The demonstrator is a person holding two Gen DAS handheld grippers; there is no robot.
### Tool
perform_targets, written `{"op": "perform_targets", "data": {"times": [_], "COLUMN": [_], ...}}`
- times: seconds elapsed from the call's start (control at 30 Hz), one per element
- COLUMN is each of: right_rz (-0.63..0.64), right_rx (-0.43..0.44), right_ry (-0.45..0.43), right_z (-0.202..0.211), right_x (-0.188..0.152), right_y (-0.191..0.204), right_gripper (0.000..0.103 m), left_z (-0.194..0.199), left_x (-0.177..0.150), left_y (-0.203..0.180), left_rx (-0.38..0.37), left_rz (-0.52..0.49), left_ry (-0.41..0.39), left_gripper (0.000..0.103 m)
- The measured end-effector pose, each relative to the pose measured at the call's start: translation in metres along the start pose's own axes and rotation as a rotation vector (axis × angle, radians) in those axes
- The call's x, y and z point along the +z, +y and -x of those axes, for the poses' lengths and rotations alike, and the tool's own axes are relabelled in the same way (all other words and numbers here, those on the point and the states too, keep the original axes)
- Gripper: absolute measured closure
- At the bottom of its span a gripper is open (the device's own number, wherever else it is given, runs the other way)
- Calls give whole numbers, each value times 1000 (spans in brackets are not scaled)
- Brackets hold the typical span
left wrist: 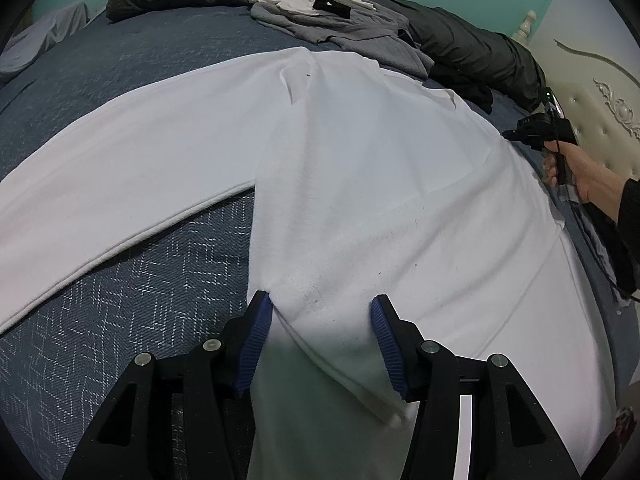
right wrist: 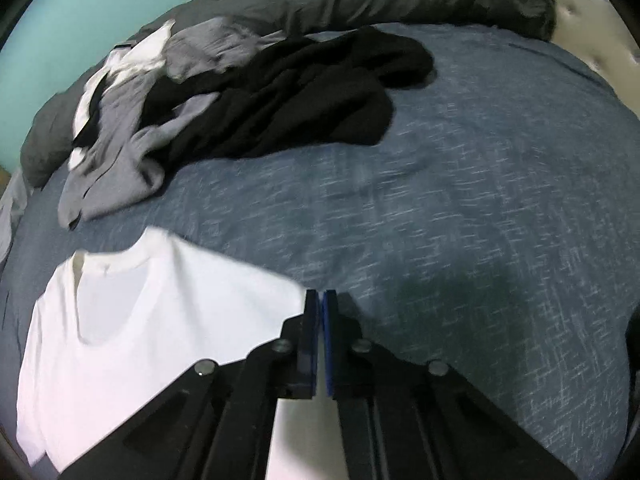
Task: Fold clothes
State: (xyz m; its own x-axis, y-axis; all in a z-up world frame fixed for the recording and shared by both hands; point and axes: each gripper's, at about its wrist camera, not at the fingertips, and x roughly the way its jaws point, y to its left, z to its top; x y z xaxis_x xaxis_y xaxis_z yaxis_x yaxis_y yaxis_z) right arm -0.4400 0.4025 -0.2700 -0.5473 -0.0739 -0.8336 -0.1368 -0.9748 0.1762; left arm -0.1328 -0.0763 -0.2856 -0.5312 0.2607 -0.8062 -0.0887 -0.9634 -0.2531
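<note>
left tool (left wrist: 322, 316): spread, straddling white shirt (left wrist: 360, 184) hem | right tool (right wrist: 321, 300): pressed together at shirt's shoulder edge

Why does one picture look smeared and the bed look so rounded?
Right wrist view: motion blur smears the blue bedspread and black clothes. Left wrist view: sharp, though the white shirt bulges from fisheye distortion; dark corners frame both views.

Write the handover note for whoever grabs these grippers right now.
Left hand-held gripper: open, straddling a bunched edge of the white T-shirt.
Right hand-held gripper: shut at the shirt's shoulder edge; a pinch of cloth is likely but not clearly visible.
Shirt lies on the blue bedspread, partly folded.
Left: finish it, then the grey and black clothes pile.
</note>
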Motion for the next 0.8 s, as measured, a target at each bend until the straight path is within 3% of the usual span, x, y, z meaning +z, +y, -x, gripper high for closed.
{"op": "perform_targets", "data": {"times": [0.27,0.53,0.67,0.8], "right_rz": [-52,2,-6,-15], "right_rx": [-24,168,274,338], "right_ry": [-80,-79,-49,-30], "right_z": [32,107,139,164], "right_x": [-6,-103,-170,-228], "right_y": [-13,16,40,69], "right_gripper": [102,101,87,85], "left_z": [-3,1,11,29], "left_x": [1,2,2,-1], "left_y": [0,5,14,23], "left_rx": [1,-34,-70,-52], "left_rz": [-6,46,106,127], "left_ry": [2,-8,-15,-43], "left_gripper": [43,43,43,42]}}
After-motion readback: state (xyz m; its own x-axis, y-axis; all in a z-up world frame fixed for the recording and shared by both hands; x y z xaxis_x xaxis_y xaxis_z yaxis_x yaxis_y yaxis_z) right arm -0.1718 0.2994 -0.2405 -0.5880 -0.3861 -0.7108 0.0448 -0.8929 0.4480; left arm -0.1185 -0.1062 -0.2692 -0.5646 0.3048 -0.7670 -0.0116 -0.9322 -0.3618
